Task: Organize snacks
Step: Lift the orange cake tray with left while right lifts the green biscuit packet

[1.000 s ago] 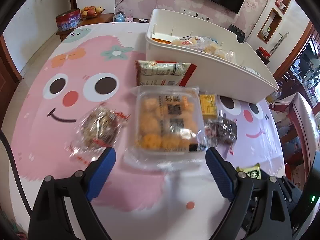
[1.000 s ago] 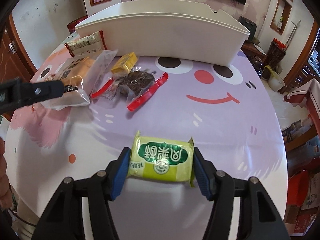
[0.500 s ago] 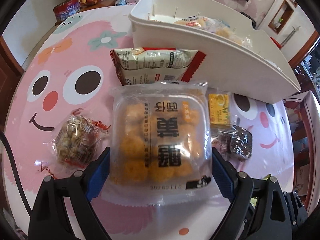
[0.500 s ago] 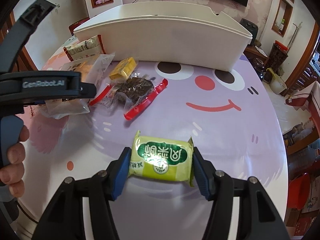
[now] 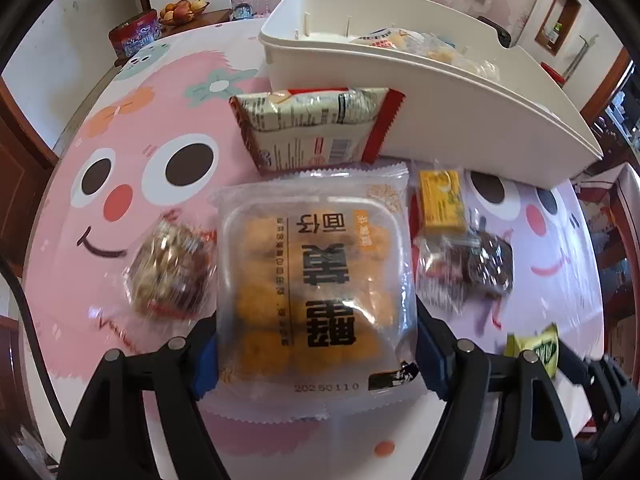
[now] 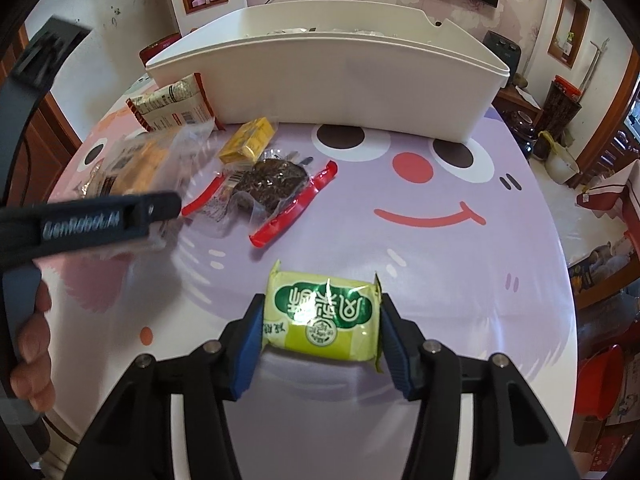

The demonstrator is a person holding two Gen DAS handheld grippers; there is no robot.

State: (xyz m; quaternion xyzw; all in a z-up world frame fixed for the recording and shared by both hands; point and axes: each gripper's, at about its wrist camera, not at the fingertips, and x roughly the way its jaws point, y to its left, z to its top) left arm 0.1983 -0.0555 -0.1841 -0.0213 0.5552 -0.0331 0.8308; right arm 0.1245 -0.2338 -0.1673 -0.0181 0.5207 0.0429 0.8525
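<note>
Left gripper [image 5: 316, 354] jaws closing around one clear square pack of orange puffs [image 5: 314, 280] lying flat on the table, print upside down. Right gripper [image 6: 320, 330] jaws closing on one green-yellow foil snack bar [image 6: 324, 316], long axis crosswise. One white plastic bin [image 6: 328, 80] on the cartoon-face tablecloth [image 6: 460, 240], living room.

On the clear pack of golden puffs [image 5: 316, 292] we read the stamped number "20250110" near its lower edge; large dark Chinese characters run across its front, upside down to us. On the side of the left gripper [image 6: 92, 222], seen from the right wrist, white letters spell "GenRobot.AI", a little blurred. The green packet [image 6: 322, 316] carries white Chinese characters on a dark green patch, also upside down. The cream bag [image 5: 312, 128] bears a barcode and fine print too small to read.
</note>
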